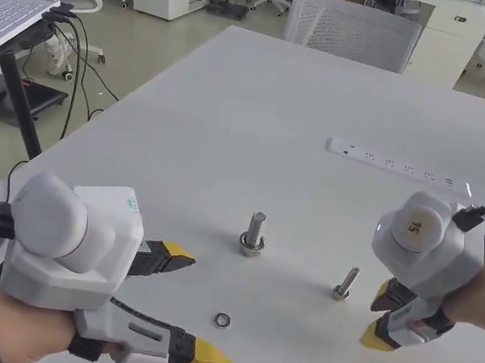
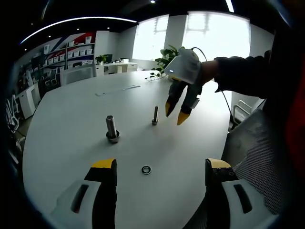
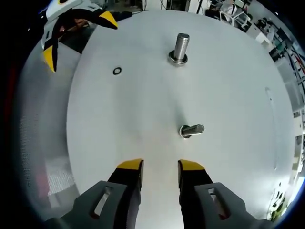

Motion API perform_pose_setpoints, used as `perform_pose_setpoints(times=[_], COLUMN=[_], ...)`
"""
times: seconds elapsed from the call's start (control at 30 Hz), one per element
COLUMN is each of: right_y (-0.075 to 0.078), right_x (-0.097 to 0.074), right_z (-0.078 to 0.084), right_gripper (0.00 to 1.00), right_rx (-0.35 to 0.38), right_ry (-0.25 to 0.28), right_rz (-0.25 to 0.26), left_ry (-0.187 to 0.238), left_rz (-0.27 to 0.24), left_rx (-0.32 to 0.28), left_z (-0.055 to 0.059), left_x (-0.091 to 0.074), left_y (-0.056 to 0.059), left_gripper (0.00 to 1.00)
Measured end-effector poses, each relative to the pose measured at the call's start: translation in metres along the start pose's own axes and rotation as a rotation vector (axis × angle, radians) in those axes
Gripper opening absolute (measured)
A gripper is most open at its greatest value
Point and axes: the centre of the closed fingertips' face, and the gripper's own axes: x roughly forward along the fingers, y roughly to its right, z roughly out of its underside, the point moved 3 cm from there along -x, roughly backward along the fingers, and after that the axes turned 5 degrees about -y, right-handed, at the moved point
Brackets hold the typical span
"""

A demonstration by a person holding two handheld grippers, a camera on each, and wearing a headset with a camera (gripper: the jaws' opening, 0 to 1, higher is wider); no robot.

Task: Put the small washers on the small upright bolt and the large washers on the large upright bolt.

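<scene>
Nearest the person, the left tongs (image 1: 201, 311) are spread wide. The yellow tips stand far apart with nothing between them and nothing touching them. They hover just above the white desk (image 1: 232, 104). In the left gripper view one small washer (image 2: 146, 169) lies flat on the desk just ahead of the open jaws, roughly midway between the two tips and clear of both.

On the other side, the right tongs (image 1: 379, 315) are open only a little. A narrow gap shows between the yellow tips, and they grip nothing. They hang above the desk with the tips pointing down.

Close in front of the right tongs the small bolt (image 3: 192, 130) stands on its head on the desk, threads up. It is near the tips but not touching them. I can make out no washer on its shank.

A little farther on, left of the small bolt, the large bolt (image 1: 255, 234) also stands upright. It has a wider metal collar at its foot. Whether that is the bolt's head alone or washers lying on it, I cannot tell. The loose washer lies on the near side of the large bolt, well apart from both bolts.

Beyond the bolts a white power strip (image 1: 397, 164) lies on the desk. A grey mesh chair (image 1: 349, 29) stands at the far edge.
</scene>
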Motion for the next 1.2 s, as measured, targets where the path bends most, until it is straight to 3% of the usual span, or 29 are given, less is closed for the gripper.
perform_pose_setpoints(times=[0.4, 0.63, 1.2], right_y=[-0.030, -0.039, -0.068], right_x=[0.000, -0.001, 0.006], right_z=[-0.016, -0.026, -0.091], right_gripper=[0.31, 0.30, 0.30], right_rx=[-0.033, -0.058, -0.189], right_ry=[0.028, 0.038, 0.085], right_rz=[-0.030, -0.042, -0.079], left_ry=[0.002, 0.005, 0.005], left_rz=[0.003, 0.000, 0.000], left_rx=[0.005, 0.007, 0.008], left_z=[0.000, -0.001, 0.001], left_x=[0.000, -0.001, -0.002], left_y=[0.001, 0.001, 0.004], left_gripper=[0.75, 0.75, 0.75])
